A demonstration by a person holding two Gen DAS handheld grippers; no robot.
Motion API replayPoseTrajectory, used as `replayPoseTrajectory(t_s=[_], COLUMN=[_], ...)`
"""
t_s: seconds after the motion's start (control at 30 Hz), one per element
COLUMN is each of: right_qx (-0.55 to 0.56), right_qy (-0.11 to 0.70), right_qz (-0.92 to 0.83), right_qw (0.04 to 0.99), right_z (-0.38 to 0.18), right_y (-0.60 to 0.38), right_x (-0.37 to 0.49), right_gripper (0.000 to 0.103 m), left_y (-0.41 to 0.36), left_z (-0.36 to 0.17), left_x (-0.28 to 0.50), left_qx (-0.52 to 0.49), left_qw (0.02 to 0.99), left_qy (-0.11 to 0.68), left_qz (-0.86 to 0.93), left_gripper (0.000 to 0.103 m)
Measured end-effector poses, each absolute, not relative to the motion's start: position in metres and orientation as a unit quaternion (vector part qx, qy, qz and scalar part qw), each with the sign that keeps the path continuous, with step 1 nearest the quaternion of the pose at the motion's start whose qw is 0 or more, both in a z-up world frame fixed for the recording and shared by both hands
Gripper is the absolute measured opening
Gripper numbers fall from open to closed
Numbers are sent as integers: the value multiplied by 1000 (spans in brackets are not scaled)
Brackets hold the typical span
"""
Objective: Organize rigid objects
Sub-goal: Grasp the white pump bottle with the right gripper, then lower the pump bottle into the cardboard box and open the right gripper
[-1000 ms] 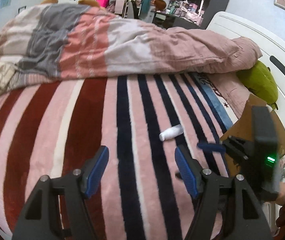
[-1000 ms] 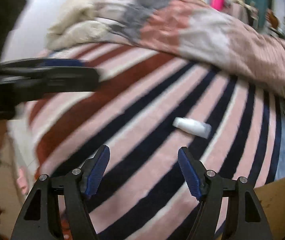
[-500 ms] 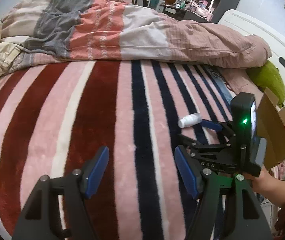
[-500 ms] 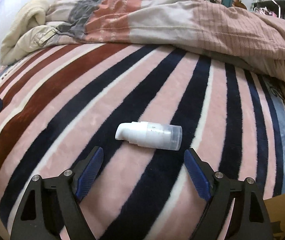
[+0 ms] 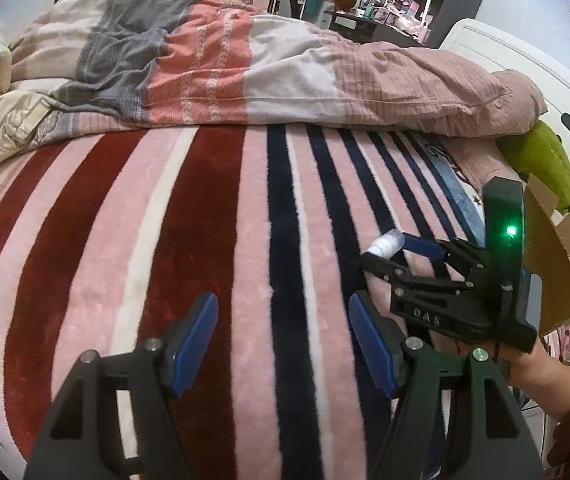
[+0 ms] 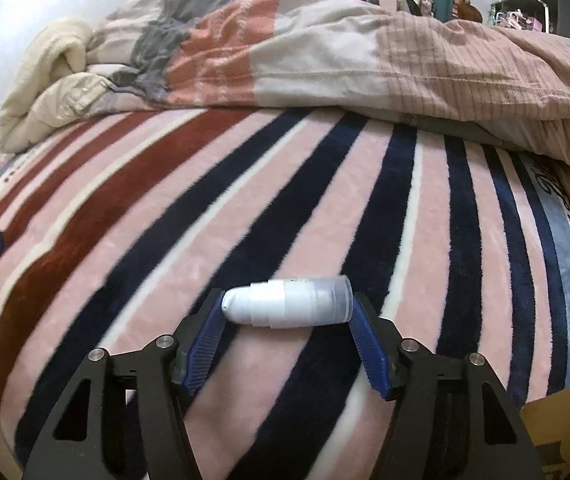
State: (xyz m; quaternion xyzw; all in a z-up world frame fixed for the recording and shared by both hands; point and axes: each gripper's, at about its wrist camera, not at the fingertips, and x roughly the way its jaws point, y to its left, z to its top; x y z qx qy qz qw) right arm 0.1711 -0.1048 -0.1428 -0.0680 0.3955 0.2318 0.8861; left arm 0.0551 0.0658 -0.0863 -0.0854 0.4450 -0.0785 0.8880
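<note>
Pump bottle (image 6: 288,307) lies crosswise btwn closing right tongs (image 6: 288,312), pads touching both ends; left tongs (image 5: 283,338) half-open, empty, blanket (image 5: 125,240) bare around.

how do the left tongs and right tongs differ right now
The right tongs have a white pump bottle lying crosswise between their pads, and the jaws are closing on its two ends; the left tongs have nothing between them, only the striped blanket beyond. The right tongs sit low by the blanket, near a cardboard box; the left tongs hover nearer its middle. Both are black with blue ribbed pads and point downward.
</note>
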Motion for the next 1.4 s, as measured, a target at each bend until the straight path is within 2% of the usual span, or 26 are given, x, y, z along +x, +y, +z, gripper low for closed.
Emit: replayPoseTrajectory(t_s=[0.33, 0.4, 0.5, 0.57, 0.67, 1.0, 1.33, 1.4], right_qx=[-104, -113, -119, -122, -132, -123, -74, -57], right_qy=[344, 324, 300, 280, 251, 239, 297, 311], right_qz=[353, 372, 382, 384, 366, 291, 229, 230], right_qw=[864, 863, 866, 872, 887, 918, 924, 920], right_z=[-82, -67, -50, -38, -23, -7, -17, -19], right_y=[-104, -109, -121, -132, -153, -239, -309, -316], right_x=[99, 81, 64, 54, 46, 51, 75, 77], right_gripper=[59, 59, 59, 59, 59, 58, 59, 59], left_y=[15, 0, -23, -37, -67, -165, -227, -230], left_z=[-40, -30, -17, -10, -1, 14, 0, -1], left_x=[36, 34, 34, 35, 39, 65, 89, 89], left_qx=[-78, -78, -74, -73, -48, 5, 21, 20], left_qw=[882, 878, 873, 870, 873, 855, 828, 827], left_qy=[427, 422, 416, 412, 406, 402, 423, 422], left_qz=[-183, -211, -242, -260, -268, -327, -368, -371], left_gripper=[65, 61, 52, 36, 24, 24, 24, 28])
